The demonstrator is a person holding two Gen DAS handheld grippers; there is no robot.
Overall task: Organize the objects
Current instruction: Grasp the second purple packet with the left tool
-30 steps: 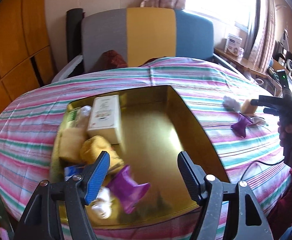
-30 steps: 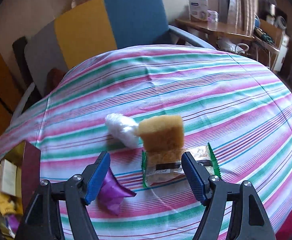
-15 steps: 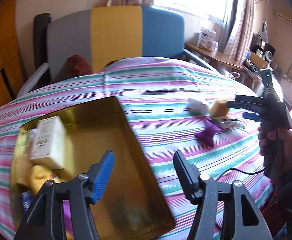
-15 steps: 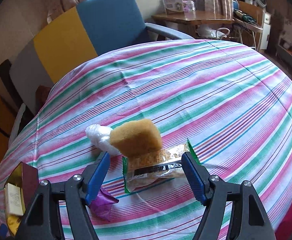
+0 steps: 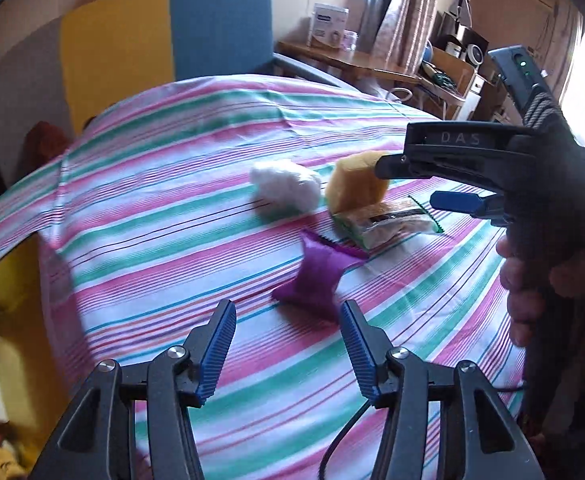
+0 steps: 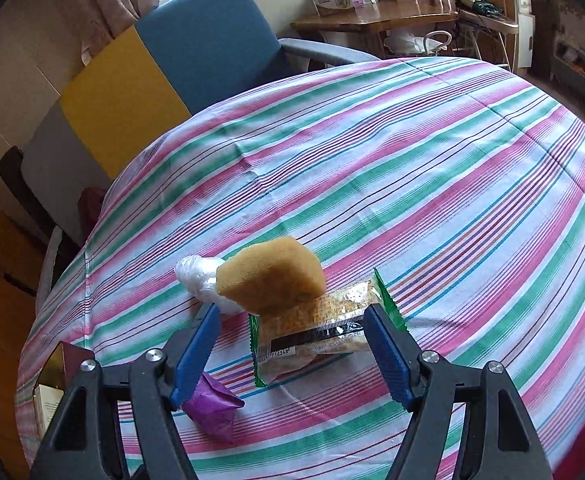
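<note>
- Pouch (image 5: 317, 276) — the purple one — lies on the striped cloth (image 5: 172, 216), just ahead of your left gripper (image 5: 288, 344) and not between its pads.
- Your left gripper's jaws are closing, with only cloth showing between them.
- Snack pack (image 6: 316, 332), clear with green edges, sits between the pads of your right gripper (image 6: 292, 350); the jaws stand apart and neither pad presses on it.
- Sponge (image 6: 272, 276) rests on the far end of the snack pack, tilted.
- White bag (image 6: 202, 280) lies just beside the sponge, on its left in the right wrist view — touching or nearly so, you cannot tell which.
- 4 loose things in all sit close together on the cloth.
- Box (image 5: 8, 300), gold inside, is at the left edge of the left wrist view, well apart from the pouch; a white carton (image 6: 46, 404) shows inside it.
- Your right hand (image 5: 532, 280) grips the right gripper's handle.
</note>
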